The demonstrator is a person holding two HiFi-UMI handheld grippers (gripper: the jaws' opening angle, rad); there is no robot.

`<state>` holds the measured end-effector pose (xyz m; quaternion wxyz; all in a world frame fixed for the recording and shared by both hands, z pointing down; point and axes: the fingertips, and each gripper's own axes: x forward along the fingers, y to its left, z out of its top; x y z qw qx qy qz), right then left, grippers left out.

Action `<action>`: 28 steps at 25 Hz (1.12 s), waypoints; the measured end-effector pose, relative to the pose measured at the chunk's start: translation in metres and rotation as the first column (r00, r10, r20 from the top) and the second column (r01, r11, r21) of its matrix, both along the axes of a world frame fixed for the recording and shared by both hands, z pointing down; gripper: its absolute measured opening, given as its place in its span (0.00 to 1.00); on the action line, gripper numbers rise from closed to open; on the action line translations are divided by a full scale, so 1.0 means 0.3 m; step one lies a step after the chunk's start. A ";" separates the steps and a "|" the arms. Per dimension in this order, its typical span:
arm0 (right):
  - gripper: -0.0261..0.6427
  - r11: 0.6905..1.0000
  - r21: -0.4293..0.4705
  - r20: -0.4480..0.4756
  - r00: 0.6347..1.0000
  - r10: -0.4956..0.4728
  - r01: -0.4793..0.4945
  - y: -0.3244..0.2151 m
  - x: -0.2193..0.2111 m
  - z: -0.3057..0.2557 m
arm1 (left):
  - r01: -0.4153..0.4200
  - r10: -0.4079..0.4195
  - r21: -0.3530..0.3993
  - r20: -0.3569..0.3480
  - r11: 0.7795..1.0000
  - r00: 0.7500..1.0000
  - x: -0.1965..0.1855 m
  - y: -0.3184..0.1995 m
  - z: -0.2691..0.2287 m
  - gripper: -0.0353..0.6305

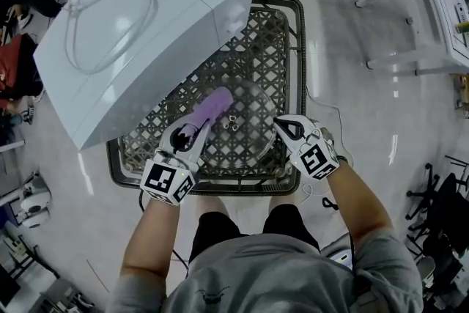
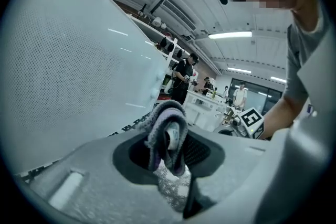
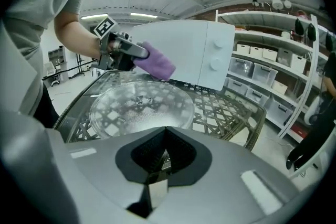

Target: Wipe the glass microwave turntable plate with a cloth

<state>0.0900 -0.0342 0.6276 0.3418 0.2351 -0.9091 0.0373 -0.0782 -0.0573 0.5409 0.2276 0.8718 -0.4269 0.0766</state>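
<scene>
**Cloth set at the plate's edge, with the plate apparently steadied**

Nearest the person, the right claw point(image 1: 287, 130) is seen drawn shut with nothing between its jaws. It is set at the near right rim of the glass turntable plate point(image 1: 253, 110), probably so that the plate is kept from sliding under the wipe, though contact with the rim cannot be made out. At the plate's near left, the left claw point(image 1: 194, 132) is clamped on a folded purple cloth point(image 1: 216, 102). The cloth's free end is laid out over the plate's left edge, so that a broad face can be dragged across the glass. The plate is laid flat about the middle of the lattice table point(image 1: 299, 48). Beyond the plate's far left, the white microwave point(image 1: 146, 33) is stood at an angle, clear of the wiping.
</scene>
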 end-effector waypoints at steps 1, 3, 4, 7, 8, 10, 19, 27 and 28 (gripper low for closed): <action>0.05 1.000 0.009 -0.012 1.000 -0.005 0.005 0.001 -0.001 0.006 | 0.002 -0.002 -0.006 -0.004 1.000 1.000 0.001 -0.001 0.014 0.21; 0.05 1.000 0.022 -0.044 0.999 -0.018 0.019 0.006 -0.007 0.021 | 0.002 -0.002 -0.015 -0.002 1.000 1.000 0.001 0.000 0.040 0.21; 0.05 0.999 0.023 -0.063 0.998 -0.026 0.027 0.011 -0.010 0.028 | 0.000 0.000 -0.018 0.004 1.000 1.000 0.001 0.002 0.046 0.21; 0.05 0.999 0.000 -0.085 0.996 -0.038 0.038 0.020 -0.008 0.035 | -0.005 0.006 -0.018 0.023 1.000 1.000 0.005 0.001 0.045 0.21; 0.05 0.999 -0.010 -0.084 0.996 -0.040 0.039 0.019 -0.007 0.033 | -0.009 0.009 -0.018 0.034 1.000 0.999 0.006 -0.001 0.043 0.21; 0.05 0.999 -0.016 -0.083 0.996 -0.044 0.042 0.016 -0.007 0.029 | -0.025 0.026 -0.015 0.065 1.000 0.998 0.011 -0.009 0.042 0.21; 0.05 0.999 0.021 -0.090 0.995 -0.047 0.049 0.022 -0.011 0.028 | -0.320 0.278 0.095 0.310 0.943 0.909 0.258 -0.087 0.014 0.21; 0.05 0.998 0.026 -0.089 0.995 -0.047 0.049 0.022 -0.009 0.026 | -0.390 0.376 -0.043 0.382 0.920 0.844 0.476 -0.129 0.172 0.21; 0.05 0.998 0.026 -0.089 0.995 -0.046 0.049 0.022 -0.009 0.026 | -0.381 0.366 -0.052 0.422 0.923 0.829 0.468 -0.139 0.192 0.21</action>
